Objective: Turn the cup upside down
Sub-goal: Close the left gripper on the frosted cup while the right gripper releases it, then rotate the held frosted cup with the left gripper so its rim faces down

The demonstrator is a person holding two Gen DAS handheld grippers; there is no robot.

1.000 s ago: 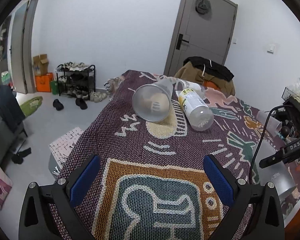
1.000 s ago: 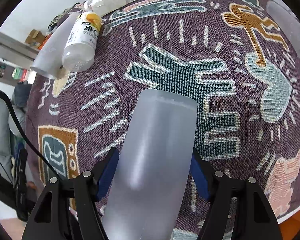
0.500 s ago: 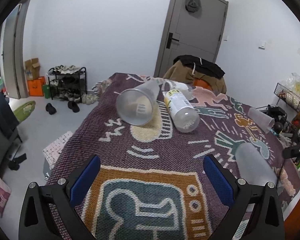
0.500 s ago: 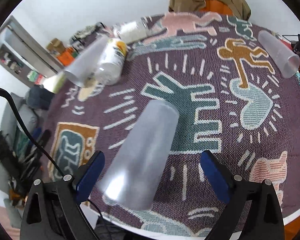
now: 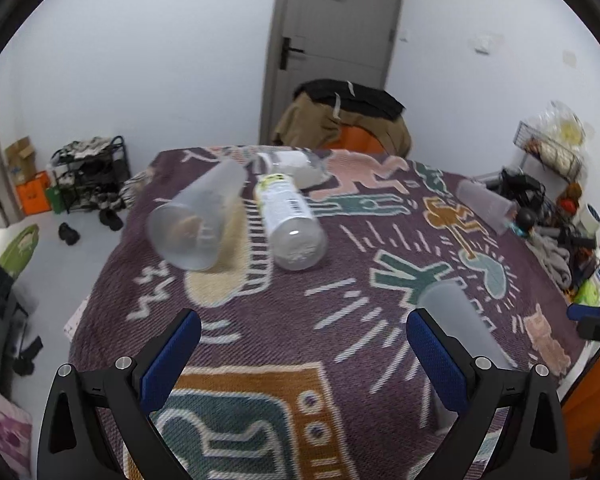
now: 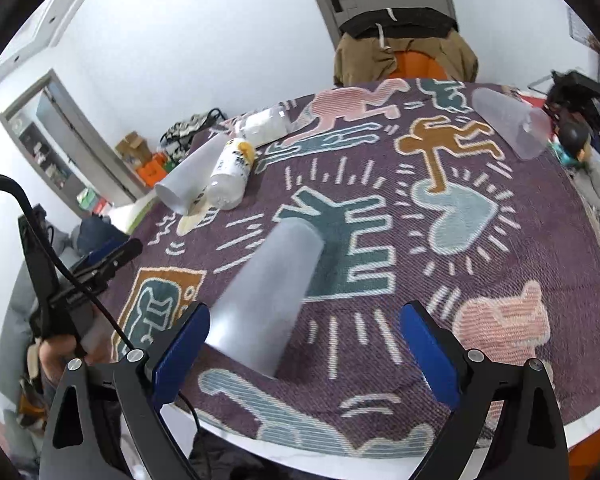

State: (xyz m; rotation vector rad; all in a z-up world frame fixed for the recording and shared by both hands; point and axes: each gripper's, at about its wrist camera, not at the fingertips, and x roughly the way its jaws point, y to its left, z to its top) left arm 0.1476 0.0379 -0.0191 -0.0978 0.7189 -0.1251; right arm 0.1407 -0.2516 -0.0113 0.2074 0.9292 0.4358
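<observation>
A frosted plastic cup (image 6: 268,296) stands upside down on the patterned table cloth, mouth down and base up, just in front of my right gripper (image 6: 304,356). That gripper is open and empty, with the cup free between and ahead of its fingers. The same cup shows in the left wrist view (image 5: 460,320) beside the right finger. My left gripper (image 5: 304,356) is open and empty above the cloth. A second frosted cup (image 5: 196,224) lies on its side at the far left. A third cup (image 6: 512,120) lies on its side at the far right.
A clear bottle with a yellow-and-white label (image 5: 288,220) lies beside the left cup, and another clear bottle (image 5: 288,164) lies behind it. A chair draped with clothes (image 5: 344,120) stands behind the table. Clutter (image 5: 560,216) sits at the right edge. The table's front edge (image 6: 340,452) is close.
My right gripper let go of the frosted cup, opened wide and pulled back, leaving it standing mouth down. My left gripper rose and tilted, so more of the table shows.
</observation>
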